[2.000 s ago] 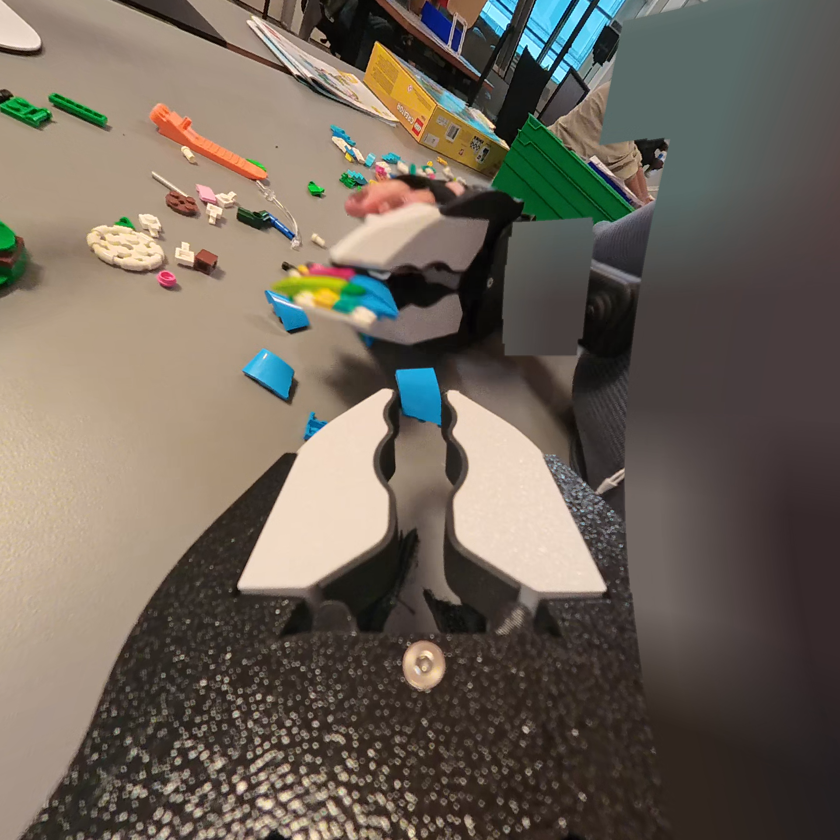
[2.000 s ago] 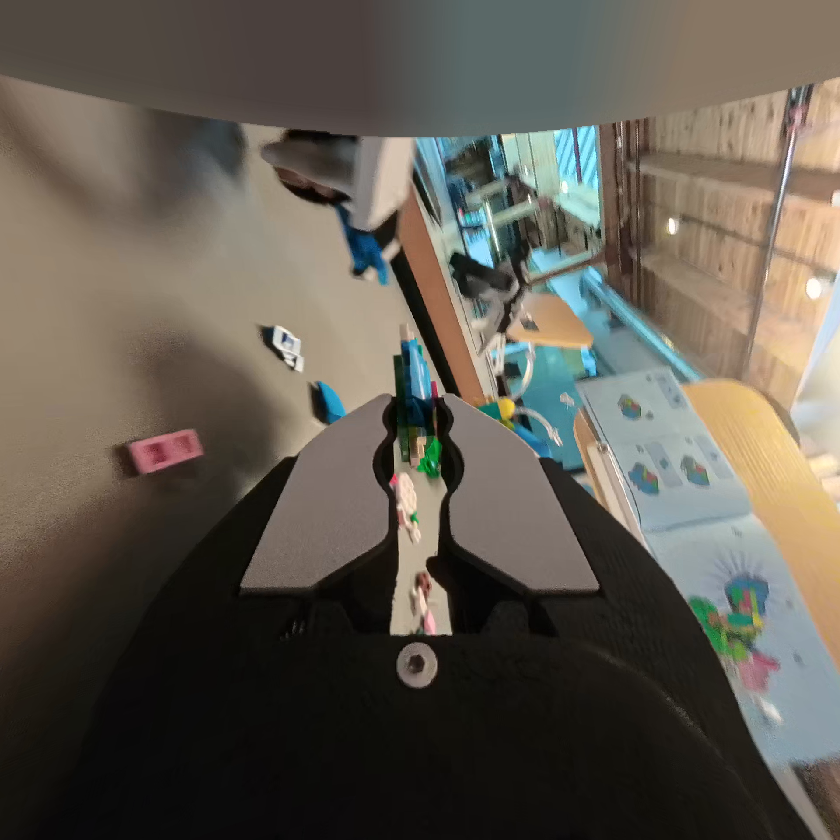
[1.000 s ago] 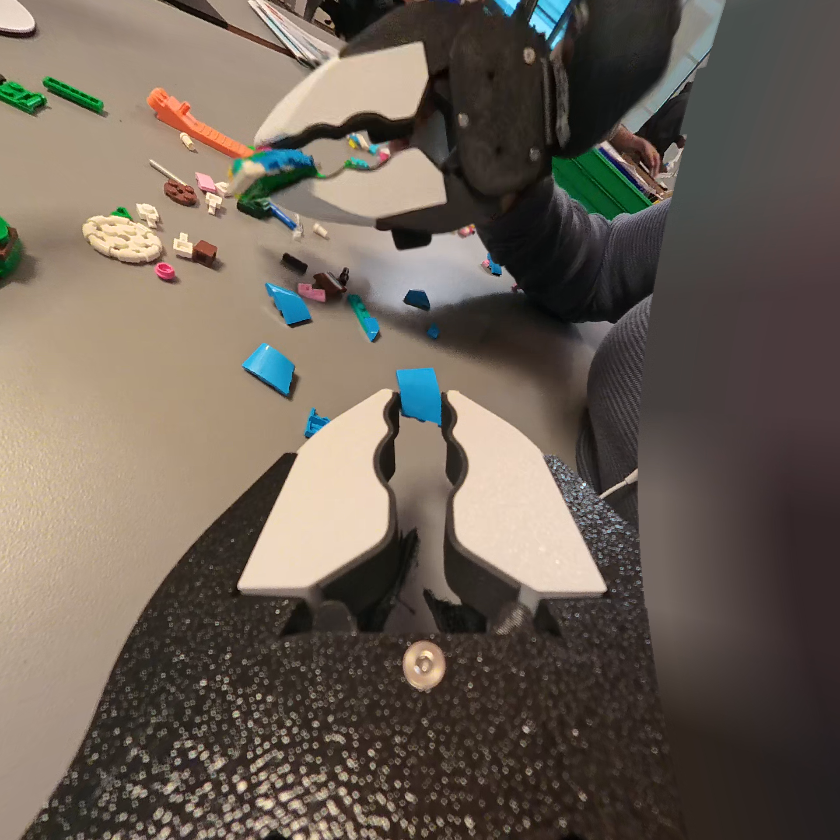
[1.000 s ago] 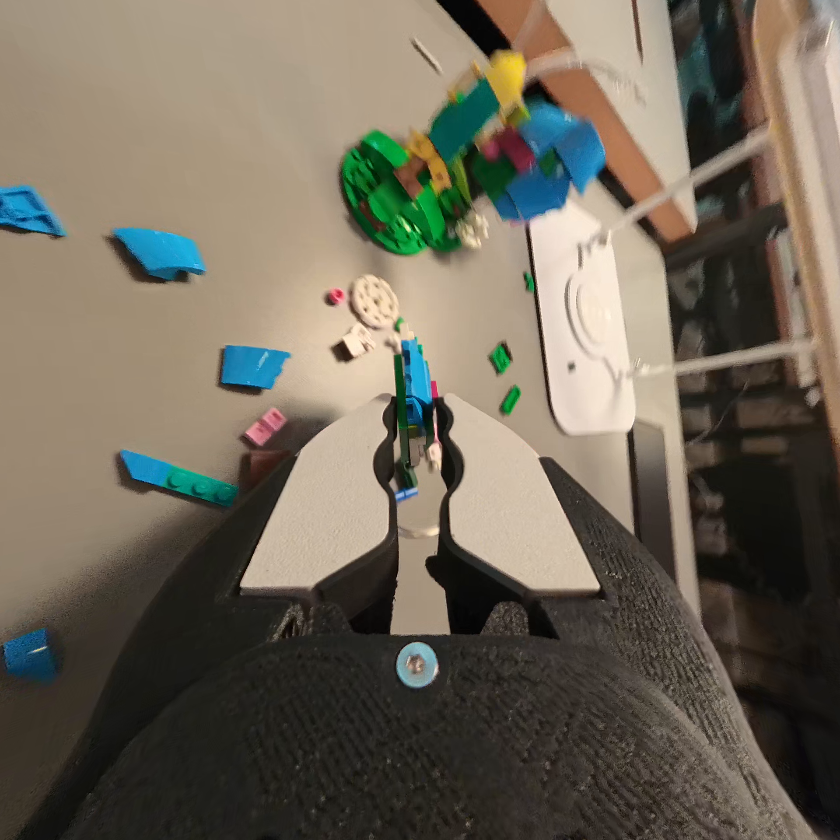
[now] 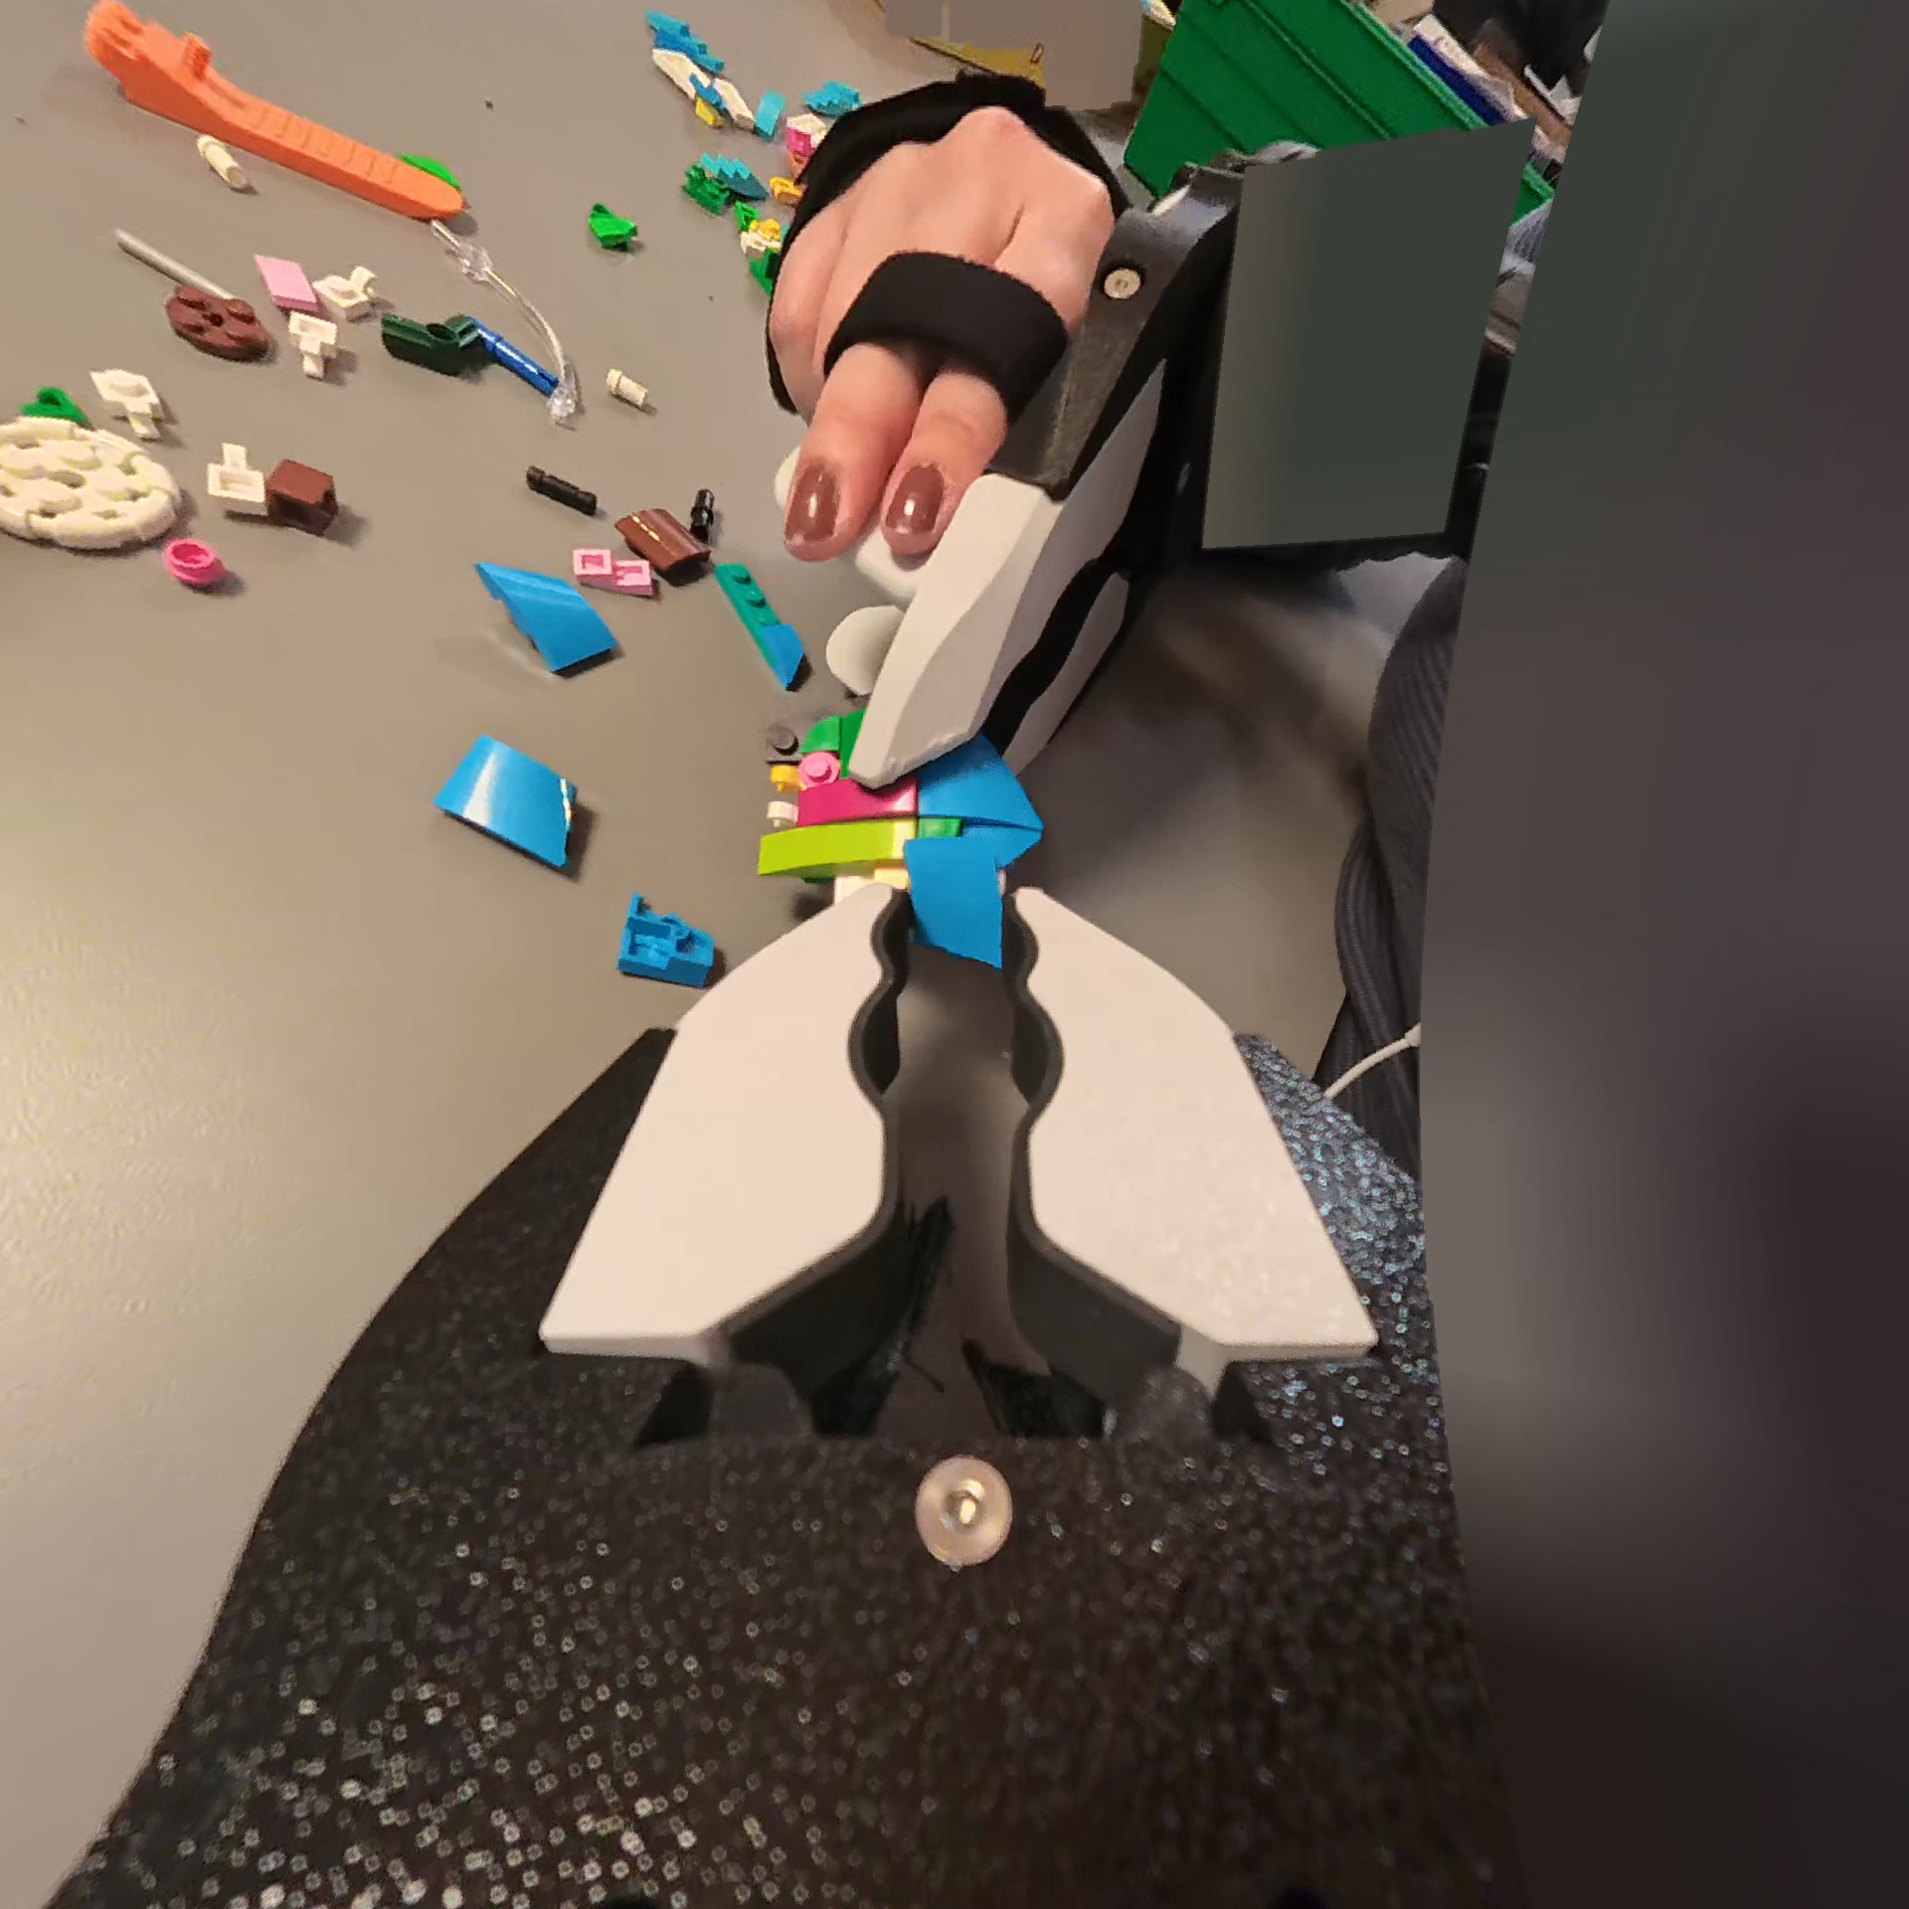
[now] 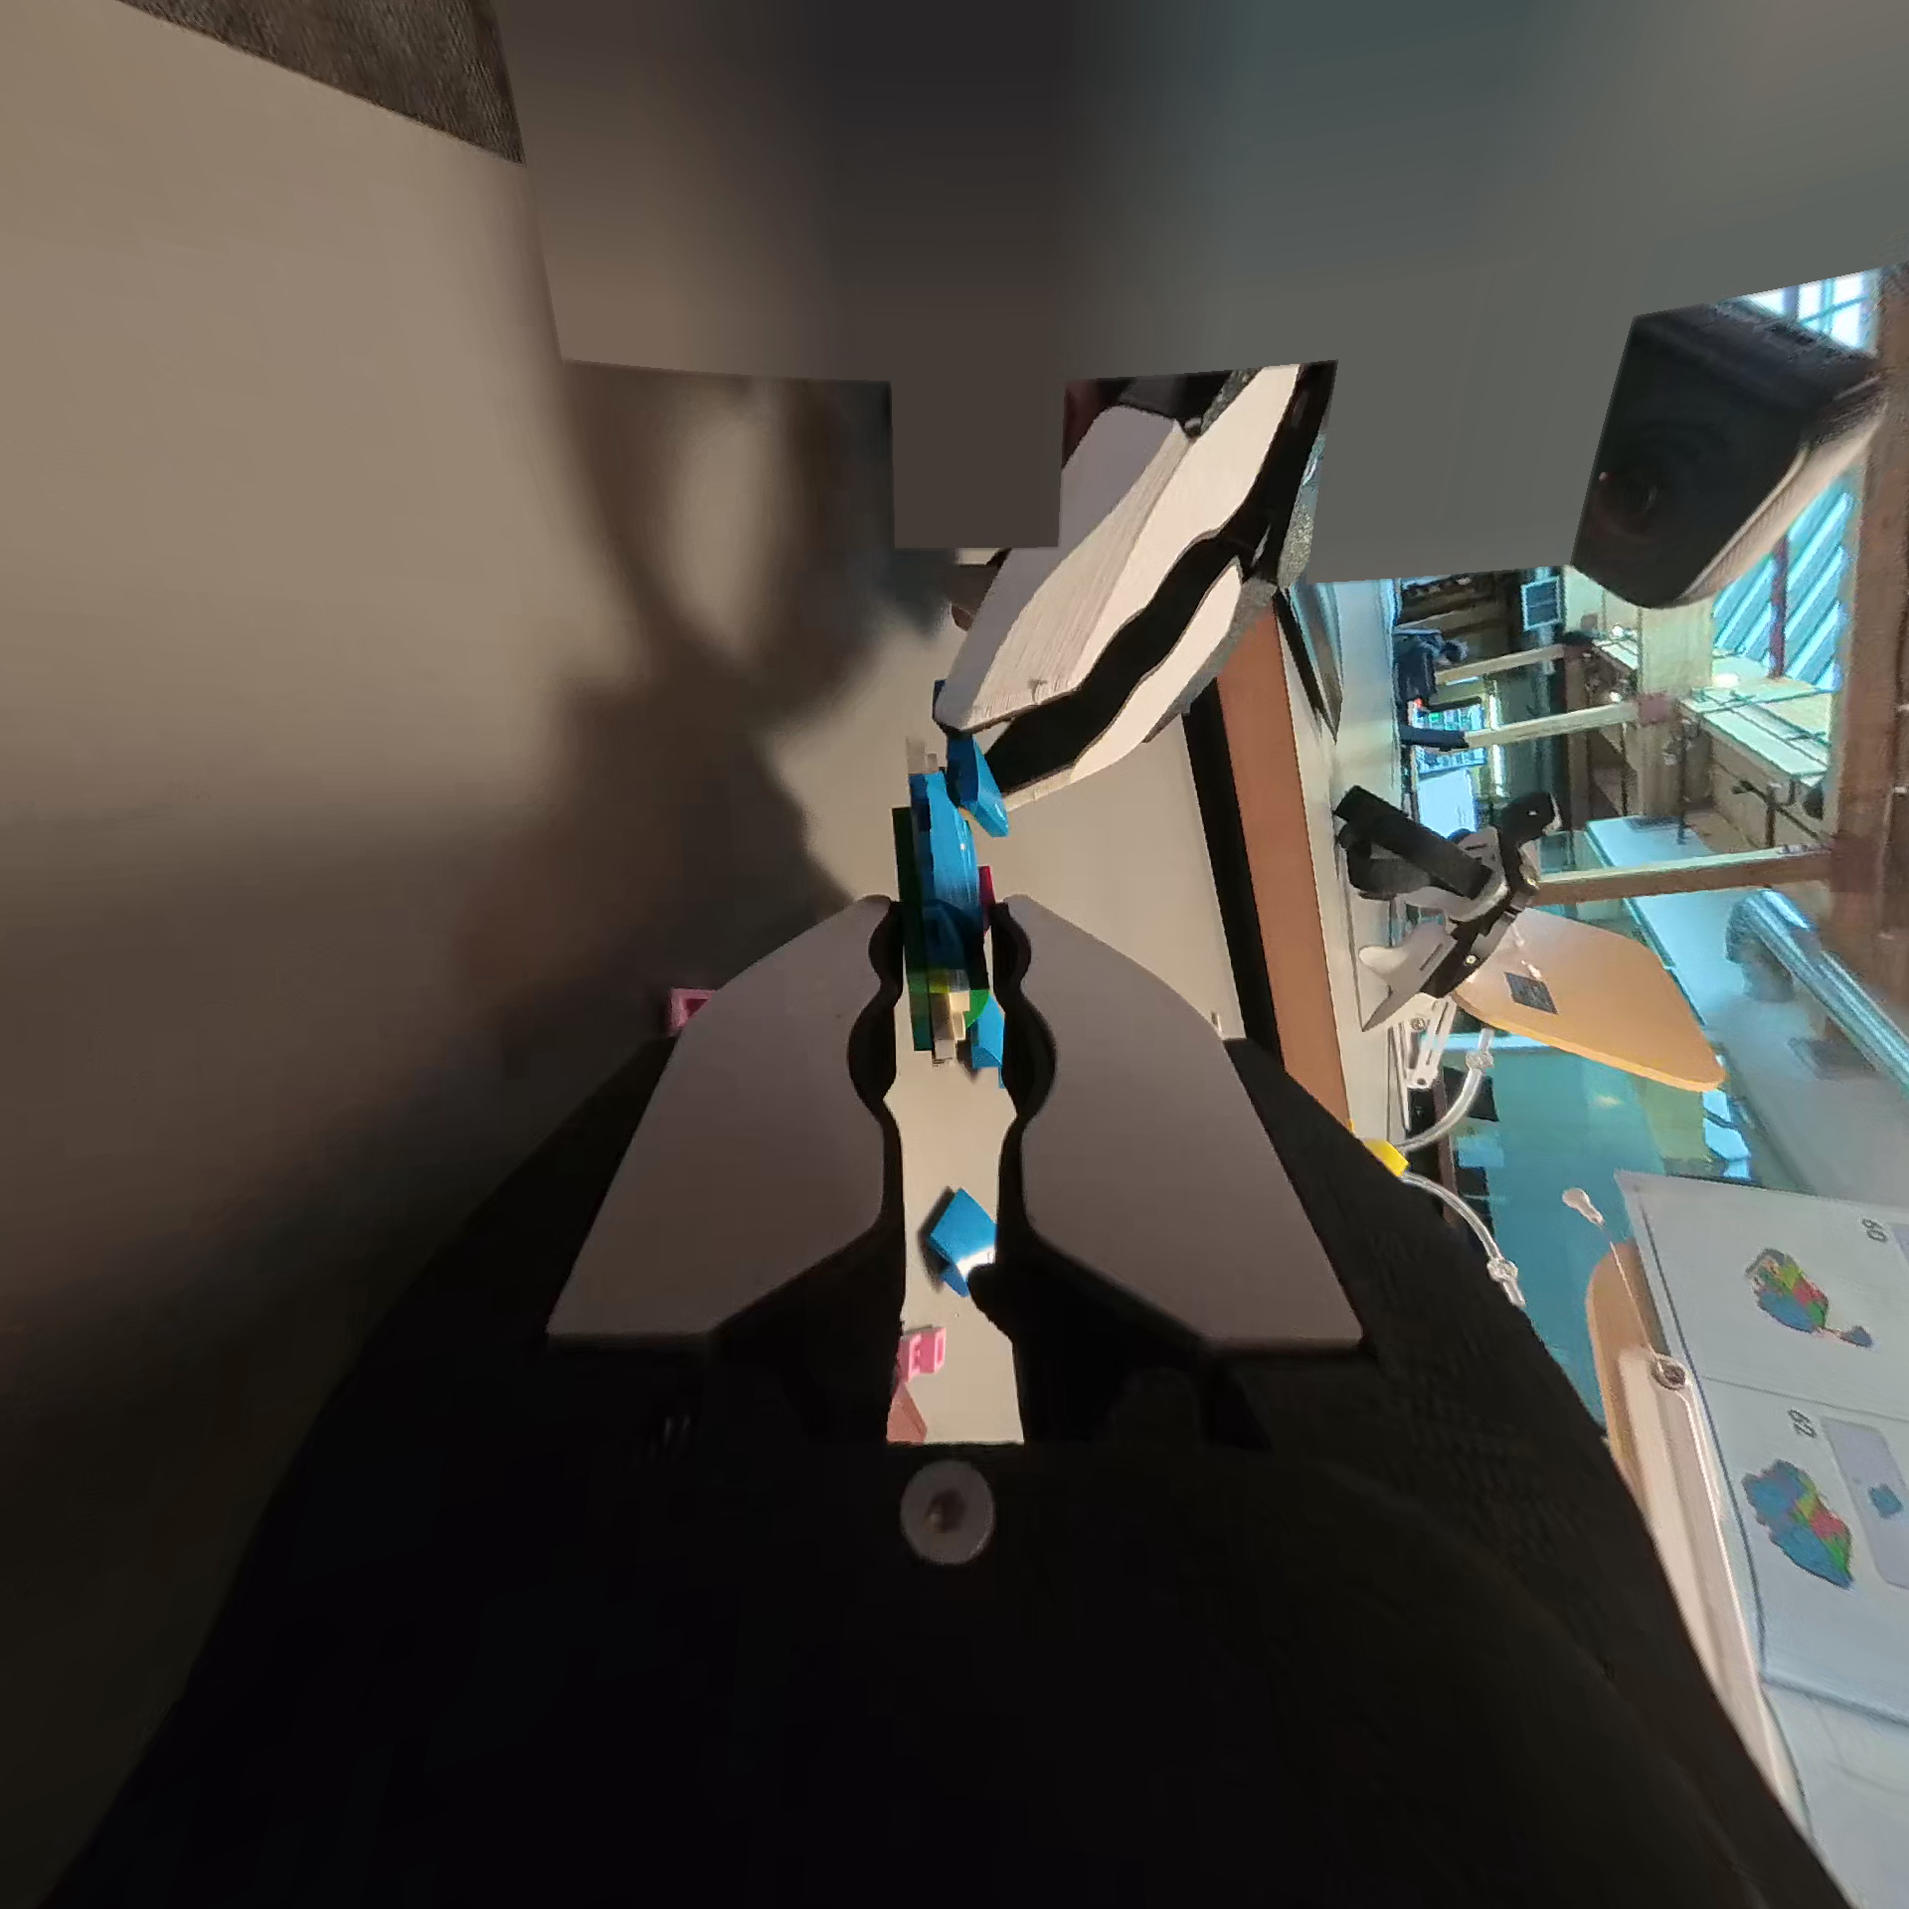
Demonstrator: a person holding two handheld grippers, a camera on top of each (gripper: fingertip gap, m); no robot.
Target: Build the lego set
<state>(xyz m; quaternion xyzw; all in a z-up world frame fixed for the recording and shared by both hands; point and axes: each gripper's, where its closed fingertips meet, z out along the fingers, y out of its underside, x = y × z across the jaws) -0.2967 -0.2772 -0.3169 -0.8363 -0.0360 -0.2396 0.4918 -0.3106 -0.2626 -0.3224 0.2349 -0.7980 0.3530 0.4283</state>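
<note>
My left gripper (image 5: 950,914) is shut on a small blue curved tile (image 5: 956,909). My right gripper (image 5: 914,759) comes down from above, shut on a small multicolour lego assembly (image 5: 878,826) of blue, pink and lime pieces. The blue tile touches the assembly's near side, just above the grey table (image 5: 258,1033). In the right wrist view my right gripper (image 6: 942,919) grips the assembly (image 6: 935,909) edge-on. The left gripper (image 6: 971,749) presses the blue tile (image 6: 976,795) against its far end. A person's hand (image 5: 930,310) holds the right gripper.
Loose bricks lie on the table to the left: two blue curved tiles (image 5: 548,620) (image 5: 506,795), a small blue brick (image 5: 661,940), a white round plate (image 5: 83,480), an orange brick separator (image 5: 269,129). A green crate (image 5: 1291,93) stands behind. An instruction booklet (image 6: 1797,1446) lies at the right.
The right gripper has swung down with the assembly from high over the table to just beyond my left fingertips. The blue tile now meets the assembly.
</note>
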